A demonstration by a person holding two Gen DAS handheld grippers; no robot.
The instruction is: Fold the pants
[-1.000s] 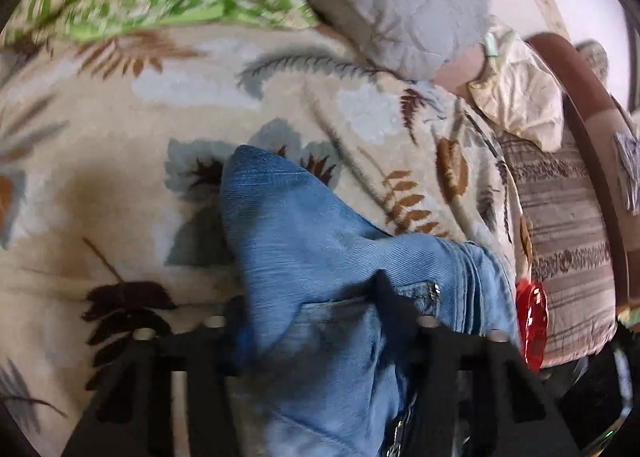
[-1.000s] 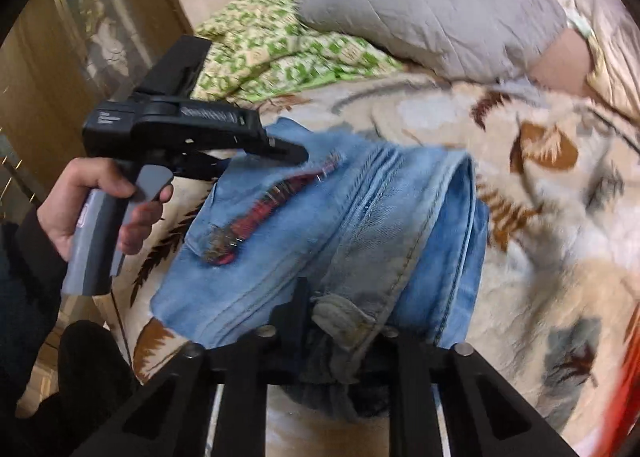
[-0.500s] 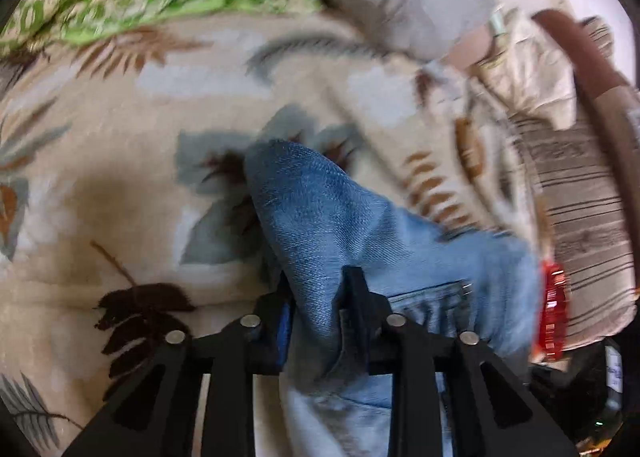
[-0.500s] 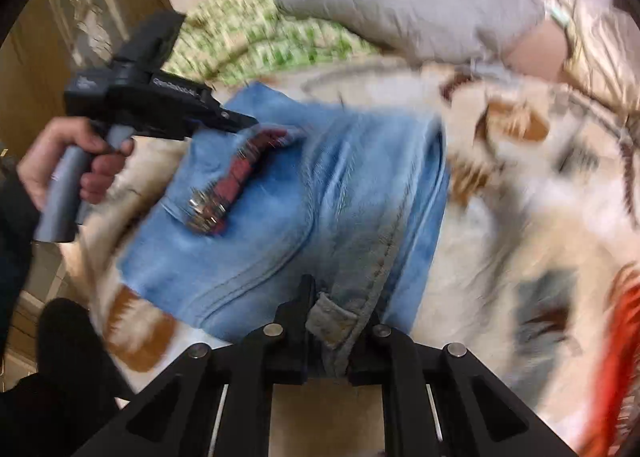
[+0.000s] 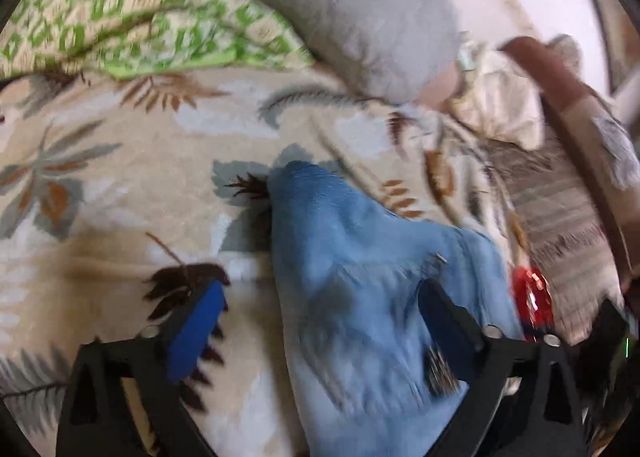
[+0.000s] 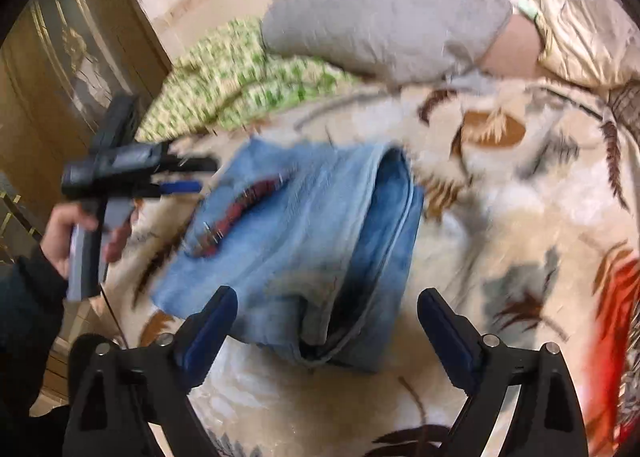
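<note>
Leaf-printed cream blanket (image 5: 120,193) spread under everything, with a green patterned cloth (image 5: 132,9) and a grey quilted pillow (image 5: 360,17) far ahead of the left gripper (image 5: 320,317). Folded blue denim pants (image 5: 360,297) lying flat on that blanket, running from between the left gripper's fingers forward to a rounded fold ahead. Left fingers spread wide apart, the blue-padded left one resting over bare blanket, the right one (image 5: 444,321) over the denim; contact with the cloth not clear through the blur. Red object (image 5: 532,297) just right of the pants, striped fabric (image 5: 560,209) beyond it.

From the right wrist view, same pants (image 6: 304,241) directly ahead of the right gripper (image 6: 326,321), near end sitting between its fingers, a dark red plaid strip (image 6: 240,209) showing on the upper layer. Right fingers (image 6: 208,325) likewise wide apart, gripping nothing, each clear of the denim's edges. Left gripper (image 6: 188,177) ahead and to the left, at the pants' far left corner, held by a bare hand (image 6: 76,233) in a dark sleeve. Wooden panelling (image 6: 48,89) further left. Heavy motion blur over both views.
</note>
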